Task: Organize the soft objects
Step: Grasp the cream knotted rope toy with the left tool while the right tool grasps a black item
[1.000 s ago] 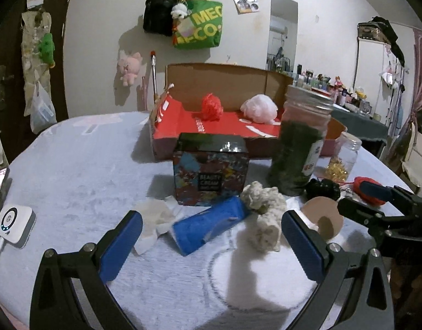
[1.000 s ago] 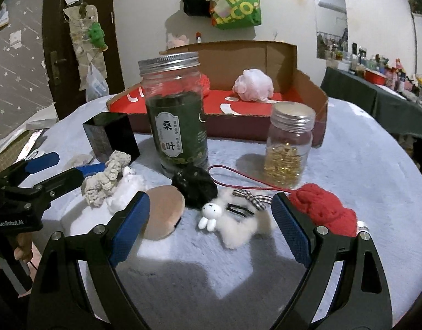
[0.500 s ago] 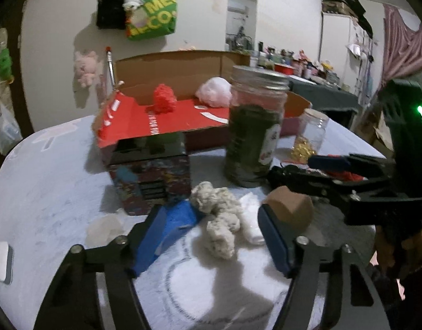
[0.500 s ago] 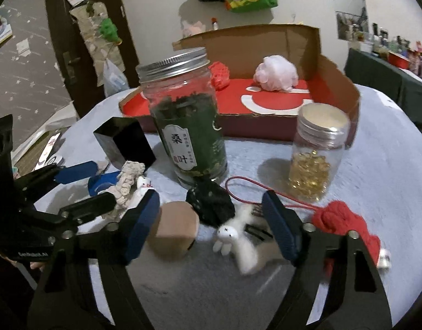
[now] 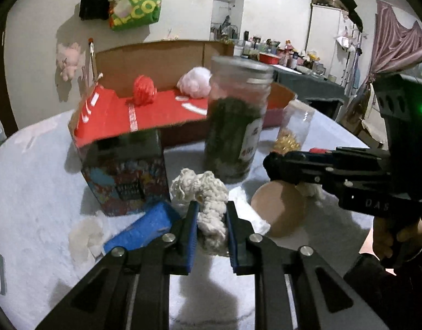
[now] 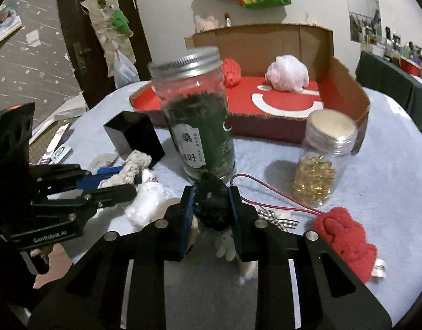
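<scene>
L gripper (image 5: 210, 227) grips cream scrunchie (image 5: 202, 192); R gripper (image 6: 211, 206) grips black pompom (image 6: 212, 205).

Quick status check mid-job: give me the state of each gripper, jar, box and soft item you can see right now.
left gripper: shut on the cream knitted piece
right gripper: shut on the black pompom
green-leaf jar: upright, lid on
capsule jar: upright, lid on
cardboard box: open
pink puff: in the box
red puff: in the box
red knitted piece: on the table, loose
</scene>
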`<control>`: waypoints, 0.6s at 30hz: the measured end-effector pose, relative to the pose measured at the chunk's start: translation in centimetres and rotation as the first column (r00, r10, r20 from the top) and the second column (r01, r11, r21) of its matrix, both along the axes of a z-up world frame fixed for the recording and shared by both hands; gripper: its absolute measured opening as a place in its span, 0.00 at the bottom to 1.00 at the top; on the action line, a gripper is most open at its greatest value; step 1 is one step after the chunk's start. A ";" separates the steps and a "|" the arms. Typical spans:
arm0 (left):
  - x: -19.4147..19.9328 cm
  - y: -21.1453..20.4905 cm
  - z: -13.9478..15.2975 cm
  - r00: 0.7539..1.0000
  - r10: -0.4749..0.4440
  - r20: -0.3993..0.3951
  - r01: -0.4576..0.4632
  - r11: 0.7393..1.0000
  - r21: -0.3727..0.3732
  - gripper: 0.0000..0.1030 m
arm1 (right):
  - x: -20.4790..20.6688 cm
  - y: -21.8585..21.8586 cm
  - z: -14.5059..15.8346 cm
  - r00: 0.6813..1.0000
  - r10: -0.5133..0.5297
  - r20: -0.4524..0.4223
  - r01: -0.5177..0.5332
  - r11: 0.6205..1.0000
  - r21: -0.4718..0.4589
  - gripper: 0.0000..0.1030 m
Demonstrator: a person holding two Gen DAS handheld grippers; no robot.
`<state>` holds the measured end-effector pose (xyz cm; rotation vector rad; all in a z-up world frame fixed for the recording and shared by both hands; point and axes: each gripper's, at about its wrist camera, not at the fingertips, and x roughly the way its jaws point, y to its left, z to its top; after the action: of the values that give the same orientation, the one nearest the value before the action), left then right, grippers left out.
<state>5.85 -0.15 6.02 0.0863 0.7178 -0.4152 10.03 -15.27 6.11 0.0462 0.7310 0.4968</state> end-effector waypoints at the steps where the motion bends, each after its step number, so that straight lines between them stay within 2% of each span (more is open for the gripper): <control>1: 0.0 -0.2 0.4 1.000 -0.007 0.008 0.007 1.000 -0.006 0.19 | -0.3 -0.1 0.3 1.000 0.000 0.011 0.000 1.000 -0.005 0.23; 11: -0.1 -1.2 2.9 0.996 -0.050 0.070 0.052 0.998 -0.032 0.19 | -1.1 -1.7 2.0 0.998 -0.025 0.051 0.024 0.999 0.022 0.23; 18: 0.4 -1.8 1.8 0.995 -0.093 0.026 0.095 0.991 -0.093 0.19 | -1.2 -2.2 2.4 0.998 -0.023 0.055 0.020 0.999 0.047 0.23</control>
<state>6.28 -1.91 7.86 0.0356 0.6736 -0.5371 8.78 -17.50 8.53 0.0836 0.6638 0.4926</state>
